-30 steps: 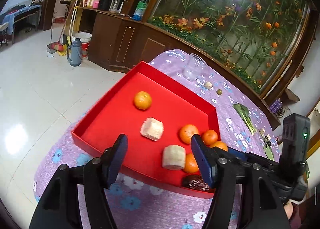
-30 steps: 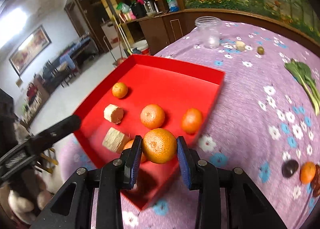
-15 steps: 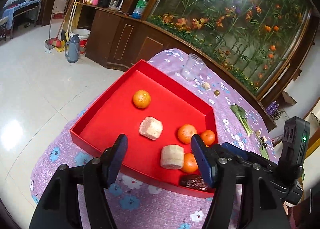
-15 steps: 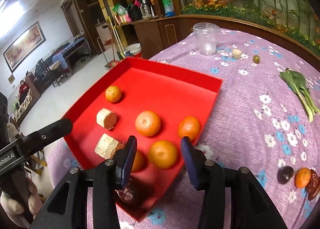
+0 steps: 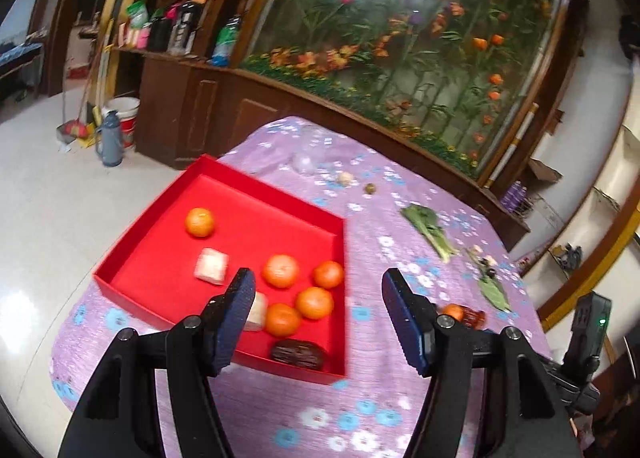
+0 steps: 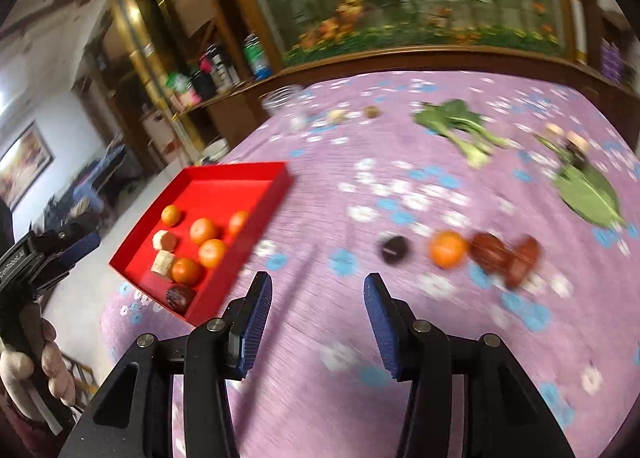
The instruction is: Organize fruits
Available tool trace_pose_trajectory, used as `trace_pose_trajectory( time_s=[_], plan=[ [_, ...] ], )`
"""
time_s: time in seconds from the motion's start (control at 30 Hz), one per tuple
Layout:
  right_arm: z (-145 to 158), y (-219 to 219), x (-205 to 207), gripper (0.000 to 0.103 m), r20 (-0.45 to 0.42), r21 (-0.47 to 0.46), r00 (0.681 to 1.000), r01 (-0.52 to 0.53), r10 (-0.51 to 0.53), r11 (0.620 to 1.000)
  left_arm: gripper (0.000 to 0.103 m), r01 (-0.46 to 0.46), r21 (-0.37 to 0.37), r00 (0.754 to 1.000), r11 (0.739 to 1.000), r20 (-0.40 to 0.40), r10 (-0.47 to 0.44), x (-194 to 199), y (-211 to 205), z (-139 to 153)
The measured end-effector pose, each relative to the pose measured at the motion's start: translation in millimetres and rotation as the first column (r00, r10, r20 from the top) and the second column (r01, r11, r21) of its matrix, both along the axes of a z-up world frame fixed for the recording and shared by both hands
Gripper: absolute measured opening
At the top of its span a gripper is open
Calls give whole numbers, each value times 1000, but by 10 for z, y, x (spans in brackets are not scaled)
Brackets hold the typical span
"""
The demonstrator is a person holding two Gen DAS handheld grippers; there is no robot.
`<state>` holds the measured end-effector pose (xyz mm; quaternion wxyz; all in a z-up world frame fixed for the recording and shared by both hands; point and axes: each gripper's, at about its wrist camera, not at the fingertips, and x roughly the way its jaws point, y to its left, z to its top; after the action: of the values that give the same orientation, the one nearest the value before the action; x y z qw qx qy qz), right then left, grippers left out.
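Note:
A red tray [image 5: 280, 190] on the purple flowered cloth holds several oranges [image 5: 281, 271], two pale chunks [image 5: 211, 267] and a dark fruit [image 5: 298, 353]. My left gripper [image 5: 319, 282] hovers open above the tray's near right corner, with nothing between its fingers. In the right wrist view the tray [image 6: 280, 178] lies to the left. My right gripper [image 6: 318, 284] is over bare cloth, its jaws opening and empty. Ahead of it to the right lie a dark round fruit [image 6: 395, 249], a loose orange [image 6: 447, 249] and red-brown dates [image 6: 504, 254].
Leafy greens [image 6: 460, 126] and a flat green leaf [image 6: 588, 194] lie on the far right of the cloth. A glass jar [image 6: 286, 98] and two small items stand at the back. A wooden counter runs behind the table. A hand [image 6: 48, 362] holds the left gripper at the left edge.
The right gripper let the orange go into the tray, opened, and swung right, off the tray and over the cloth. The left gripper rose and shifted right, still open.

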<state>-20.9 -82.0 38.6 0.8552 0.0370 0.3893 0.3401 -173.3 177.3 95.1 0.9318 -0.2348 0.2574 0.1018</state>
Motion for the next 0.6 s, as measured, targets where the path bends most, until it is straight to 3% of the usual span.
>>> trace_pose_trajectory(
  time_s=[0.17,0.4,0.6],
  plan=[
    [8,-498,-101,52,-63,50,994,90,-87,995,65,83,4,996,997,27,-83,52,-328,119],
    [218,-944,-284,52,-16,91,984,175,-175,980,65,183,12,979,983,93,-183,57,-654,361],
    [521,-1188,-301,52,1,131,983,182,-183,975,65,269,-11,947,963,188,-262,-29,-801,815]
  ],
)
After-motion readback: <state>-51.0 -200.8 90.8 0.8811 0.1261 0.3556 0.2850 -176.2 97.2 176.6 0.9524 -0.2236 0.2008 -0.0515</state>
